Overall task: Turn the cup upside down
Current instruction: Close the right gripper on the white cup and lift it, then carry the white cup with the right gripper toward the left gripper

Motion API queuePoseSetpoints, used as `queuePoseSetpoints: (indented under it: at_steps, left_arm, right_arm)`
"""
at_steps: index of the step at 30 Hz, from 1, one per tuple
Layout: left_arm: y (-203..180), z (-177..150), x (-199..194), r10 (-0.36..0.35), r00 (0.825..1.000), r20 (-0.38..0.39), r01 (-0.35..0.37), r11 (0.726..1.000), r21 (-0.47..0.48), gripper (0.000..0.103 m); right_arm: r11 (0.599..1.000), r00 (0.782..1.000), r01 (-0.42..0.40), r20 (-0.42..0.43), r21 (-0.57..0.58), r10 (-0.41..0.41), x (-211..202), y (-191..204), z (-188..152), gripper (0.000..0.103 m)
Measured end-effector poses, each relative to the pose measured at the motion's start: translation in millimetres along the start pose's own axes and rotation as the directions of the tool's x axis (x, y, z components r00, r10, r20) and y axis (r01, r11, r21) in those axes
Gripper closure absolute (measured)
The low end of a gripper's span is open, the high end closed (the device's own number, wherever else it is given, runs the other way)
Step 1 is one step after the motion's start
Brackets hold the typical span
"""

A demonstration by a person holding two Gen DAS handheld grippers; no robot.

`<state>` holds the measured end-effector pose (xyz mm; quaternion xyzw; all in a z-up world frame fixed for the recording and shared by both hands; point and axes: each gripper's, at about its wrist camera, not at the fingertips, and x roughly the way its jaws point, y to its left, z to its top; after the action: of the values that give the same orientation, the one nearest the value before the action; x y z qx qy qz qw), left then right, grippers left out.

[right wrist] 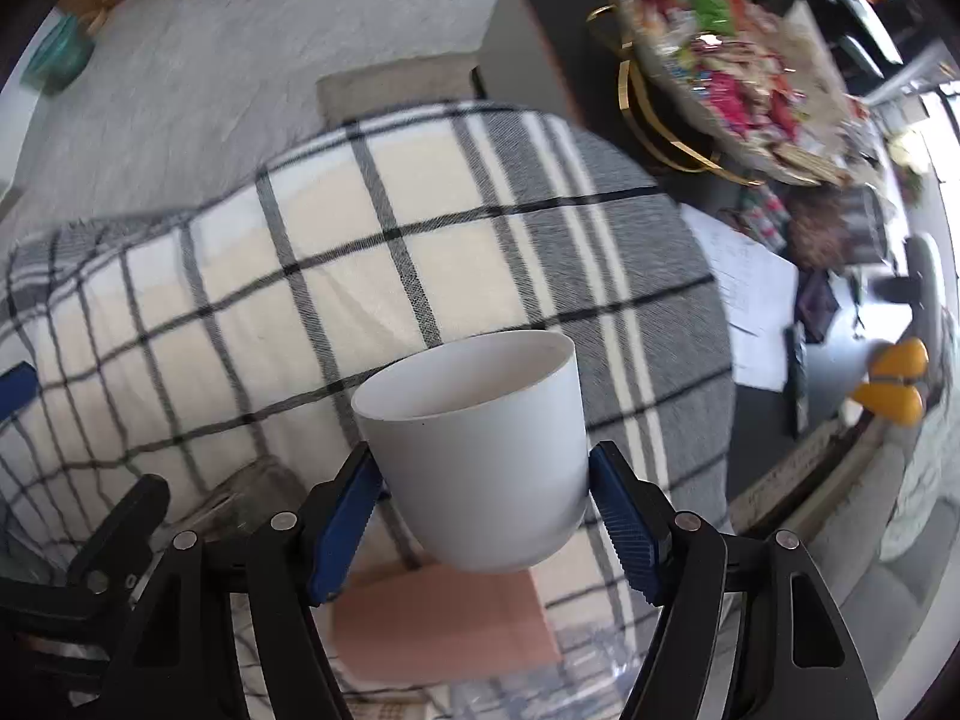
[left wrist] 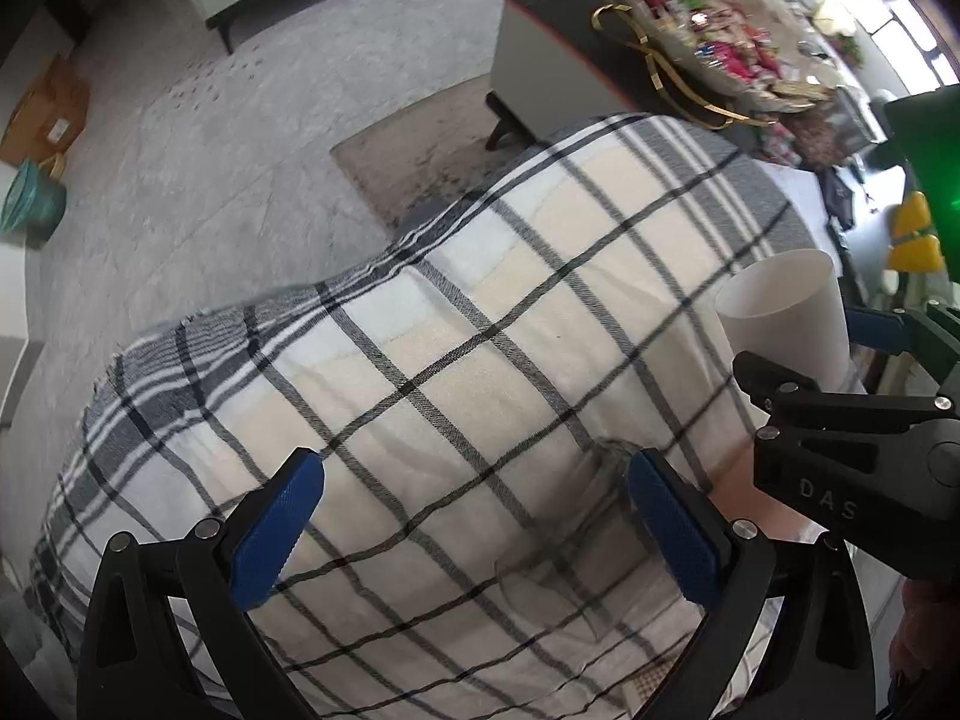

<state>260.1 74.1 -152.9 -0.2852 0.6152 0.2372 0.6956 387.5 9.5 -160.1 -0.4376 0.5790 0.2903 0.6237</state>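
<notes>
A plain white cup (right wrist: 480, 450) sits between the blue pads of my right gripper (right wrist: 483, 516), which is shut on its lower body. The cup is mouth up, slightly tilted, and held above a plaid cloth (right wrist: 336, 276). In the left wrist view the same cup (left wrist: 786, 312) shows at the right edge, held by the right gripper (left wrist: 840, 360). My left gripper (left wrist: 474, 528) is open and empty over the plaid cloth (left wrist: 420, 360), left of the cup.
A pink-brown flat box (right wrist: 444, 624) lies under the cup. A dark side table (right wrist: 540, 30) carries a gold-framed basket of wrapped sweets (right wrist: 732, 72). Papers (right wrist: 750, 300) and yellow objects (right wrist: 894, 384) lie to the right. Grey carpet (left wrist: 240, 150) lies beyond the cloth.
</notes>
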Motion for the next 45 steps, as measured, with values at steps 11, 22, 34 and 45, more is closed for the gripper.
queuePoseSetpoints:
  at_steps: [11, 22, 34, 45]
  left_arm:
    - [46, -24, -66, -0.136, 0.969, 0.205, 0.071, 0.954, 0.293, 0.000]
    - [89, -87, -89, -0.198, 0.896, 0.397, -0.050, 0.844, 0.535, 0.000]
    - [110, -135, -56, -0.280, 0.898, 0.338, -0.027, 0.733, 0.680, 0.000]
    - [110, -122, -20, -0.237, 0.915, 0.326, -0.043, 0.745, 0.665, 0.000]
  right_arm:
    - [0.896, 0.981, -0.107, 0.193, 0.431, 0.025, -91, 24, -81, 0.033]
    - [0.568, 0.954, -0.287, 0.284, 0.772, 0.097, -72, 89, -195, 0.032]
    - [0.217, 0.901, -0.411, 0.358, 0.886, 0.247, -8, 168, -279, 0.032]
    - [0.178, 0.895, -0.401, 0.343, 0.898, 0.285, 28, 163, -260, 0.032]
